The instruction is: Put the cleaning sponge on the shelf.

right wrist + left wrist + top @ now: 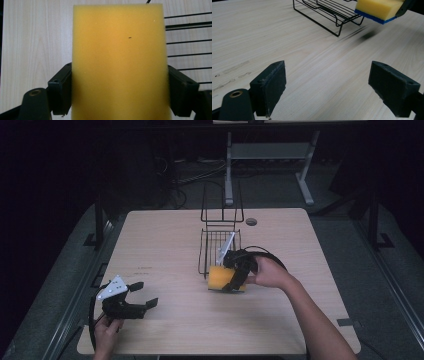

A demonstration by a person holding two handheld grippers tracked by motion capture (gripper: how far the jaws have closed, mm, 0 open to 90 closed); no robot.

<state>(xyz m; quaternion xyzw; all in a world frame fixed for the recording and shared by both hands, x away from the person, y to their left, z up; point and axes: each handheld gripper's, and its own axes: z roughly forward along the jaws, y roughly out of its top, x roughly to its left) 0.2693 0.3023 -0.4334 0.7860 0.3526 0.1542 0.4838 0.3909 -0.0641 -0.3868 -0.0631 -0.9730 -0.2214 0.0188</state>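
Observation:
A yellow sponge (221, 277) with a blue underside (375, 8) hangs just above the table, at the near end of a black wire rack (218, 245). My right gripper (231, 281) is shut on the sponge; in the right gripper view its two black jaws press the sponge's (118, 62) sides, with the rack's wires (187, 40) to the right. My left gripper (141, 296) rests low at the table's near-left corner, open, its jaws wide apart over bare wood (327, 82) with nothing between them.
The light wooden table (165, 250) has a small round hole (251, 221) near its far edge. The wire rack's tall back frame (222, 205) stands upright at the far middle. Beyond the table sit a metal stand's legs (229, 175) and cables on a dark floor.

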